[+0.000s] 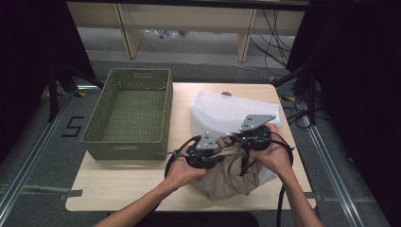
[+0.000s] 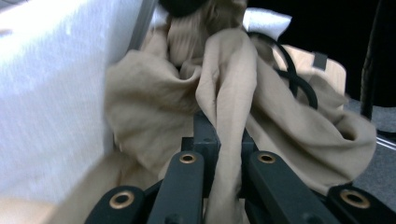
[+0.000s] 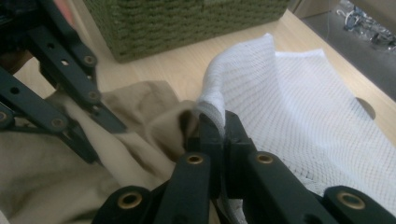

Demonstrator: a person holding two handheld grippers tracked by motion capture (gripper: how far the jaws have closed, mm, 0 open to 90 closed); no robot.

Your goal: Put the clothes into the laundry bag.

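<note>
Left gripper view puts you right at the work: the left gripper (image 2: pixel 218 140) has its jaws clamped on a fold of the beige garment (image 2: pixel 154 116), which lies bunched at the near edge of the counter (image 1: pixel 127 182). In the right gripper view the right gripper (image 3: pixel 218 133) has its jaws pinched shut on the hem of the white mesh bag (image 3: pixel 299 121), at the point where that hem meets the beige cloth. It looks as if you are feeding the garment into the bag, so hold the hem up and away to keep the mouth wide, and push the fold in low beneath it rather than against the mesh. Mind the two grippers: they sit very close together and their cables trail over the cloth, where a loop could snag. Farther off, the green woven basket (image 1: pixel 130 113) stands to the left on the counter, apart from the bag and out of your way.
</note>
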